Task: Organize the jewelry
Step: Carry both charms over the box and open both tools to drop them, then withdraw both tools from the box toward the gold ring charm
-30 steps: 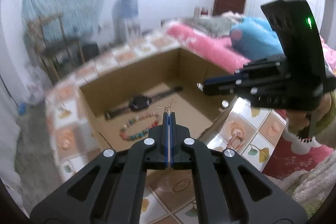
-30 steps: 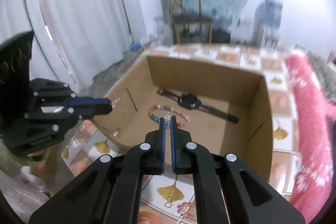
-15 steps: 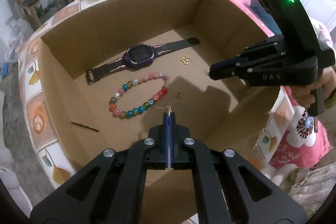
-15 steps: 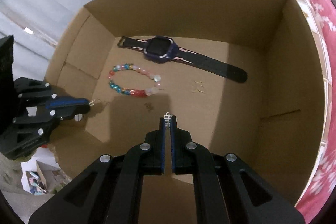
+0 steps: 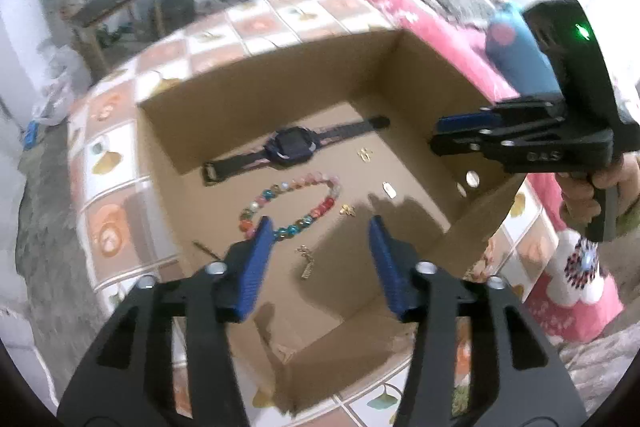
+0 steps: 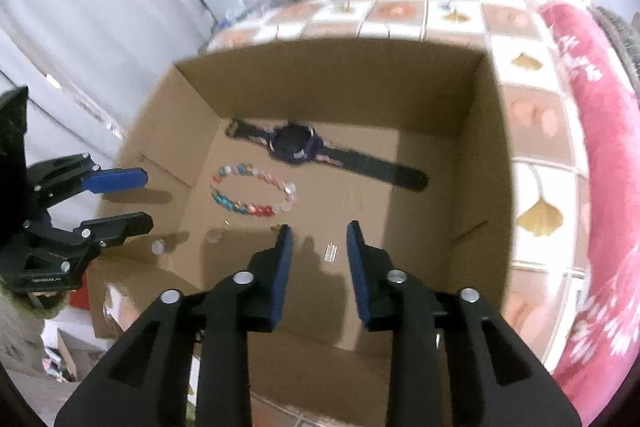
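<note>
Cardboard box (image 5: 256, 99), watch (image 5: 290, 147), bead bracelet (image 5: 292, 205), earrings (image 5: 306, 261)

What the views leave unclear

Inside the cardboard box (image 5: 256, 95), the small gold pieces (image 5: 363, 155) near the watch (image 5: 289, 146) are too small and smeared to name, and the pale charm (image 6: 330, 251) on the box floor shows only as a ribbed sliver. Motion blur softens the box's far rim and the tiled surface (image 6: 396, 11) behind it. The left tongs (image 5: 320, 241) are cut off by the lower edge, and the frame's edge crops the hand (image 5: 612, 183) gripping the right tongs (image 6: 319, 239) beside the box
</note>
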Tool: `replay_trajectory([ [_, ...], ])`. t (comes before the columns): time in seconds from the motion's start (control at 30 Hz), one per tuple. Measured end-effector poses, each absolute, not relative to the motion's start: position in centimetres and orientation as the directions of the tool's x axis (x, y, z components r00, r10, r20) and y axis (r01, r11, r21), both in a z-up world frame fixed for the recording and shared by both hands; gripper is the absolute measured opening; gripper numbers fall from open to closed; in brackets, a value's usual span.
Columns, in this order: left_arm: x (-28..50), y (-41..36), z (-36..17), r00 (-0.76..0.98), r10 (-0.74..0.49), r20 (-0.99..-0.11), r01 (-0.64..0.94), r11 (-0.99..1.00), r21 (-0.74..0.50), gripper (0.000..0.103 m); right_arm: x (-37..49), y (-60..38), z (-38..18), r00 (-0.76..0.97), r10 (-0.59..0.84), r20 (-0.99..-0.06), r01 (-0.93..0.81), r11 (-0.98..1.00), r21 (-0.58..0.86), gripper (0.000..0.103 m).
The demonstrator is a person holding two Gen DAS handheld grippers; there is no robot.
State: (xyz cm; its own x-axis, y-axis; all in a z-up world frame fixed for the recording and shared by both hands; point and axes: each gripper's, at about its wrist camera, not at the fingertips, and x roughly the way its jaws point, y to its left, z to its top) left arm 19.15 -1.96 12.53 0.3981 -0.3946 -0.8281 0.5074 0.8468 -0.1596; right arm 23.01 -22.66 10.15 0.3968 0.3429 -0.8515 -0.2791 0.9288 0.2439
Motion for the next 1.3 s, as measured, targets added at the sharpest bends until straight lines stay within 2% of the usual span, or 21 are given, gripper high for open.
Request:
replay_trajectory([
  [0.1,17.8,-0.8,13.8,0.444,-0.405,-0.799,0.477,0.862,-0.171,0.061,20.8,-23.3,12.8,0.484,0.367,-0.794,-0.297,0.923,0.246,0.04],
  [0.13,17.1,-0.3,14.3,0.465,-0.406,-0.787,0.467,0.868,-0.172,0.066,19.9,-23.6,13.5,0.51,0.38,-0.772,-0.305,0.919,0.251,0.042],
  [0.2,15.6,0.4,15.0,0.508,-0.4,-0.763,0.45,0.878,-0.161,0.07,17.8,-24.2,14.7,0.552,0.403,-0.73,-0.317,0.911,0.263,0.043],
  [0.3,12.6,1.3,16.0,0.568,-0.411,-0.713,0.444,0.882,-0.154,0.081,14.5,-25.0,15.1,0.577,0.429,-0.695,-0.325,0.901,0.286,0.043],
  [0.47,8.6,1.9,15.2,0.564,-0.466,-0.682,0.453,0.865,-0.216,0.089,10.0,-25.3,12.3,0.538,0.451,-0.712,-0.298,0.892,0.341,0.043],
  [0.63,6.4,0.9,11.3,0.491,-0.489,-0.721,0.454,0.85,-0.267,0.089,8.0,-24.7,7.2,0.402,0.512,-0.759,-0.231,0.859,0.457,0.043],
  [0.77,5.2,-1.2,7.3,0.448,-0.424,-0.787,0.454,0.866,-0.209,0.089,7.8,-23.4,3.7,0.317,0.544,-0.777,-0.198,0.839,0.507,0.043],
  [0.93,4.0,-4.1,3.5,0.41,-0.382,-0.828,0.499,0.854,-0.147,0.089,8.8,-22.3,1.8,0.282,0.557,-0.782,-0.202,0.831,0.519,0.04],
  [1.17,3.1,-6.3,2.4,0.434,-0.375,-0.819,0.56,0.824,-0.081,0.089,10.6,-23.7,0.6,0.314,0.496,-0.809,-0.146,0.867,0.476,0.039],
  [1.3,3.4,-6.7,2.1,0.446,-0.358,-0.82,0.575,0.817,-0.044,0.081,10.3,-24.9,0.5,0.342,0.457,-0.821,-0.122,0.888,0.444,0.031],
])
